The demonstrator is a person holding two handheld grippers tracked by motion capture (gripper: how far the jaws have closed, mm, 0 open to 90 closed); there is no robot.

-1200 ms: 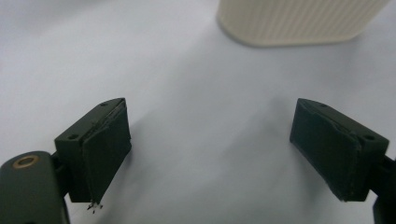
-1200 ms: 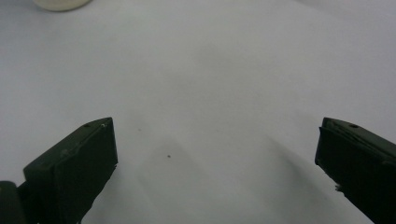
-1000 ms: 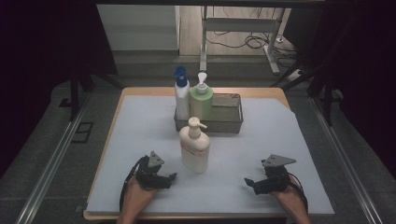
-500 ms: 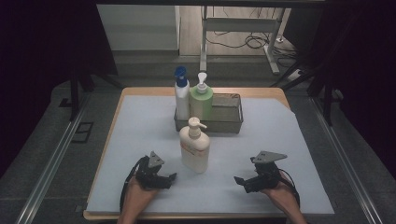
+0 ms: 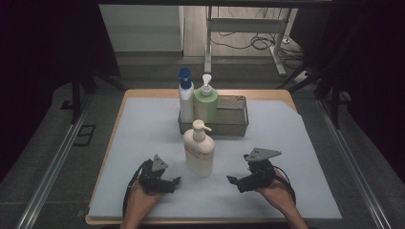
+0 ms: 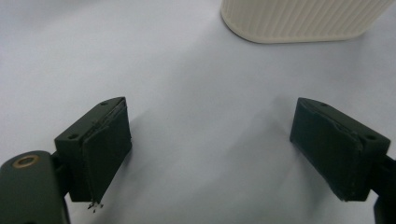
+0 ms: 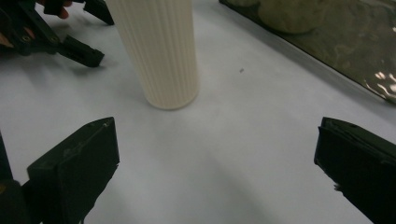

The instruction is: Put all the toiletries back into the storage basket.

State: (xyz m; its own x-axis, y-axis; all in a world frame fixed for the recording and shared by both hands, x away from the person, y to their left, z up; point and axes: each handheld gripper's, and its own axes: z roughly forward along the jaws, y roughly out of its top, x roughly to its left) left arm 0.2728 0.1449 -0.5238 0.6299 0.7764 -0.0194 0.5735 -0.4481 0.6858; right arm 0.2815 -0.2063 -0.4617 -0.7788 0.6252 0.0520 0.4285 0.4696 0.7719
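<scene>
At lower right of the high view, the right gripper (image 5: 232, 180) has slid left toward the cream pump bottle (image 5: 199, 149) at centre, jaws spread wide and empty; the left gripper (image 5: 175, 181), also released, waits beside it; a grasp looks imminent.

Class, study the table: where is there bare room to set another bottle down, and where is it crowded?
Bare white sheet lies left of the grey wire basket, and more to its right. Crowded: the basket's left end, holding a blue-capped white bottle and a green pump bottle, and the front middle, where the cream ribbed pump bottle stands between the left gripper and right gripper.
</scene>
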